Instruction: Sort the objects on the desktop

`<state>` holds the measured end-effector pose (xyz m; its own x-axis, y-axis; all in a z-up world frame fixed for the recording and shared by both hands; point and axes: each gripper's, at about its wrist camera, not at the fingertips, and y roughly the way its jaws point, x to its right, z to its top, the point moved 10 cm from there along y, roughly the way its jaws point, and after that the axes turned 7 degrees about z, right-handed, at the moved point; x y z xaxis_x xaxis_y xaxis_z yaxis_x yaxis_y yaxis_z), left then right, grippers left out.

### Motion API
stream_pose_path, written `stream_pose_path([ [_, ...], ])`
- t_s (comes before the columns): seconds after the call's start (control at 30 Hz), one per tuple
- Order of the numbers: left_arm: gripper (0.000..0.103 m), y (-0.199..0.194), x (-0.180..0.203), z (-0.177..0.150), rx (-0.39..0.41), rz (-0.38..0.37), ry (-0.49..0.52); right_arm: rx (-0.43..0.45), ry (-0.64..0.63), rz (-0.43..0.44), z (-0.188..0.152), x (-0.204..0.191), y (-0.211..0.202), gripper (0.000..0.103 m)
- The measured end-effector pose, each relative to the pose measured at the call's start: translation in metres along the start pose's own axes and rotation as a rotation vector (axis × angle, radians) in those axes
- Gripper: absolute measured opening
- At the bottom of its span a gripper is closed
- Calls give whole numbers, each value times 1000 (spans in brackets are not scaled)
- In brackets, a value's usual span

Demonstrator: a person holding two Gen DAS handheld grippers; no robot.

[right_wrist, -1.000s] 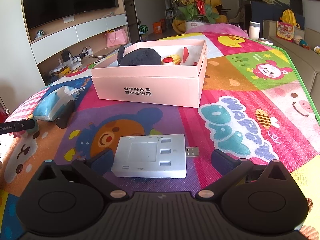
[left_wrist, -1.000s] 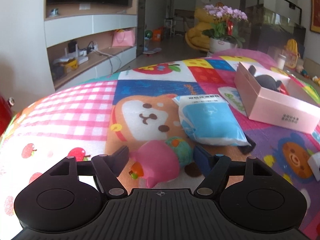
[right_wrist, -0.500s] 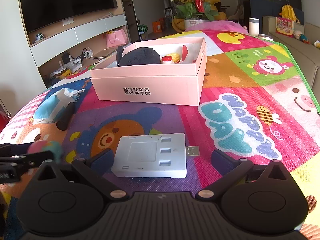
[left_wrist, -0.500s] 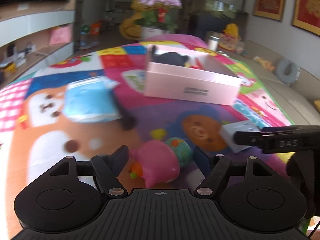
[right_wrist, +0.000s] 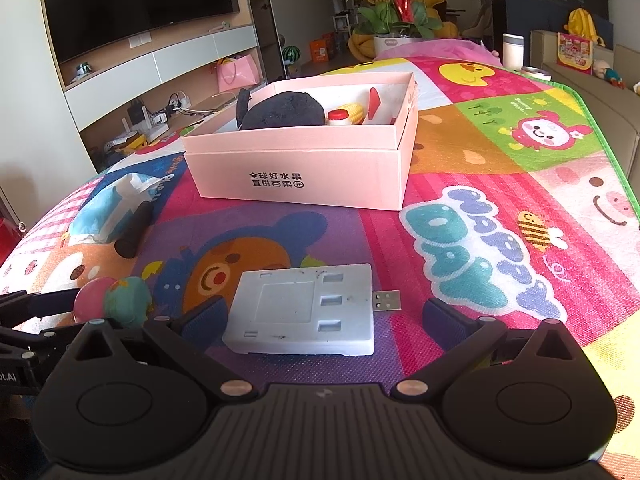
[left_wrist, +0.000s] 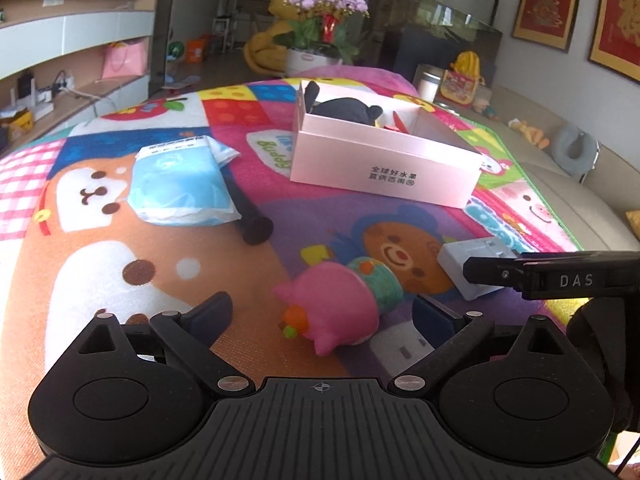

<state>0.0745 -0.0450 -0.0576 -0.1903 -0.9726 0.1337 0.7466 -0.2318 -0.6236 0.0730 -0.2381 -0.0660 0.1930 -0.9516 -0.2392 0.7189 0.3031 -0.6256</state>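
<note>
A pink toy with a teal end (left_wrist: 332,308) lies on the colourful play mat, free between the fingers of my left gripper (left_wrist: 324,314). Those jaws are opening and stand wide, with neither pad on the toy. The right wrist view shows the same toy (right_wrist: 116,300) at the lower left. My right gripper (right_wrist: 324,318) is open around a flat white USB hub (right_wrist: 304,316), its pads apart from the hub's sides. A pink cardboard box (right_wrist: 300,172) behind the hub holds a black plush, a toy corn and a red piece.
A blue tissue pack (left_wrist: 180,184) and a black cylinder (left_wrist: 250,216) lie on the mat (left_wrist: 120,264) left of the box (left_wrist: 384,168). The right gripper's finger (left_wrist: 552,276) reaches in from the right, close to the toy. A sofa borders the mat's right edge.
My left gripper swung to the right with the pink toy shut in it, then its jaws spread and the toy now rests loose on the mat. The right gripper stayed still.
</note>
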Motion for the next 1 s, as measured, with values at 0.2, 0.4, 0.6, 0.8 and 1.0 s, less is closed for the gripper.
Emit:
stream_pose_path([
  [0.2,102,-3,-2,52,79,-58,-31,20,-18,25,5,-2,-8,103],
  [0.4,103,48,19,110,89,-103,87,186,-111,-1,66,1,-31,103],
  [0.6,103,100,33,124,3,-202,33,159,247,66,142,56,12,103],
  [0.8,103,101,34,117,3,-242,18,-30,508,247,162,77,79,103],
  [1.0,103,91,18,111,34,-217,-24,-36,416,246,172,53,104,103],
])
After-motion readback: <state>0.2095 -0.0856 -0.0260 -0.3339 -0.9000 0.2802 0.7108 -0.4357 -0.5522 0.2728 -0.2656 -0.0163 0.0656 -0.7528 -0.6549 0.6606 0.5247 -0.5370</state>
